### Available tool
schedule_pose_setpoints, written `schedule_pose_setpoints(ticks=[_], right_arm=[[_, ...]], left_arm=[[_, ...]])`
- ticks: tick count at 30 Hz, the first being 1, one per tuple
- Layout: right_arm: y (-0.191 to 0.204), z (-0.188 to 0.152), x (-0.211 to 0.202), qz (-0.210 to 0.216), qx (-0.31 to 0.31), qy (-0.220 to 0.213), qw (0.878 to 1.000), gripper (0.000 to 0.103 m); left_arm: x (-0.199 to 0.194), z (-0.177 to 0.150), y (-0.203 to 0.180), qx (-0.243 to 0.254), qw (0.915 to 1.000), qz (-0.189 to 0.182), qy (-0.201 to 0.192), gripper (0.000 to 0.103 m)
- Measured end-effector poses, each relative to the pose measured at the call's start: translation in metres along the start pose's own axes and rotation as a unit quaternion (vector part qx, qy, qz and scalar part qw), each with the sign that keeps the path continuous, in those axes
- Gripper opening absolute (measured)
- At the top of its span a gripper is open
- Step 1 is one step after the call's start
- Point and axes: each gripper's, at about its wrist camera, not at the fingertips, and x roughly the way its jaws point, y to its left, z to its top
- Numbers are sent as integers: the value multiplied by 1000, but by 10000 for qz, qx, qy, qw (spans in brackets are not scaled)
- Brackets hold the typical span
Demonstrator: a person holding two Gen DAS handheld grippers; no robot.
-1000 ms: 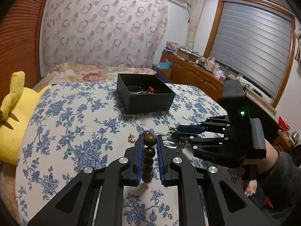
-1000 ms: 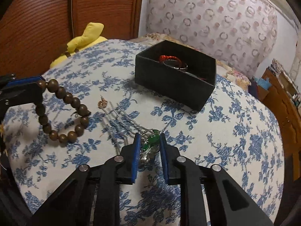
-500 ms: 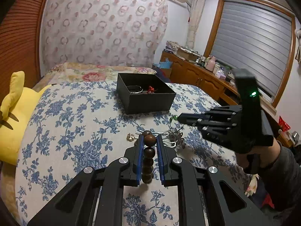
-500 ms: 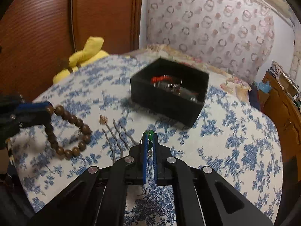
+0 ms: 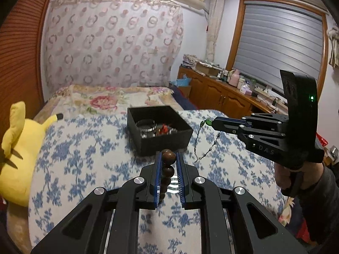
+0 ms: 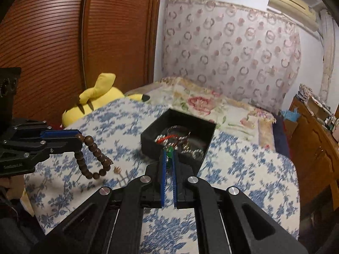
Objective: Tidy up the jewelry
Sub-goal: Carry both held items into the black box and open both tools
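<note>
My left gripper (image 5: 168, 156) is shut on a brown wooden bead bracelet (image 5: 167, 167), held above the bed; the bracelet hangs as a loop in the right wrist view (image 6: 93, 155). My right gripper (image 6: 168, 151) is shut on a green-stone necklace (image 6: 168, 152), whose thin chain (image 5: 206, 142) dangles in the left wrist view below the fingertips (image 5: 216, 122). A black open box (image 5: 160, 130) sits on the bed ahead, holding a silver bangle (image 5: 145, 127) and a red piece (image 5: 163, 129). The right gripper hovers just right of the box.
The bed has a blue-flowered cover (image 5: 84, 154). A yellow plush toy (image 5: 14, 148) lies at its left edge. A small gold trinket (image 6: 117, 169) and silver hairpins (image 5: 173, 182) lie on the cover. A wooden cabinet (image 5: 222, 97) stands right.
My right gripper closed on the green necklace and lifted it off the bed toward the box. My left gripper rose and moved closer to the box with the bracelet.
</note>
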Motion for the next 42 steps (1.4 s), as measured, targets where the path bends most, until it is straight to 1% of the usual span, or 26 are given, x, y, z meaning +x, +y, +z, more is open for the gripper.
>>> schedule_pose_setpoints(ticks=[7,15,19,27,31,40,41,42], right_arm=[[-19,23,6,-131,37,-189,9997,6],[-41,46,28,-187,196,-227,9994,6],[-50,52,42,-156,280,-166,9993,6],[-52,48,71,-118,327,83,9994,6],[-48,39,84,-74,335,211,9992,6],[-51,23,101,66,495,475,9976,7],[-51,21,102,52,509,515,9974,10],[-51,19,102,57,520,543,9972,10]], left_arm=[[6,26,-2,168,9998,89,-98,12],[18,45,-1,275,9993,234,-103,12],[26,53,2,269,9992,281,-83,12],[42,66,0,284,9989,359,-16,12],[48,74,1,227,9992,317,2,12],[65,87,0,315,9984,464,63,13],[67,90,0,319,9983,480,73,13],[69,93,1,321,9982,500,85,12]])
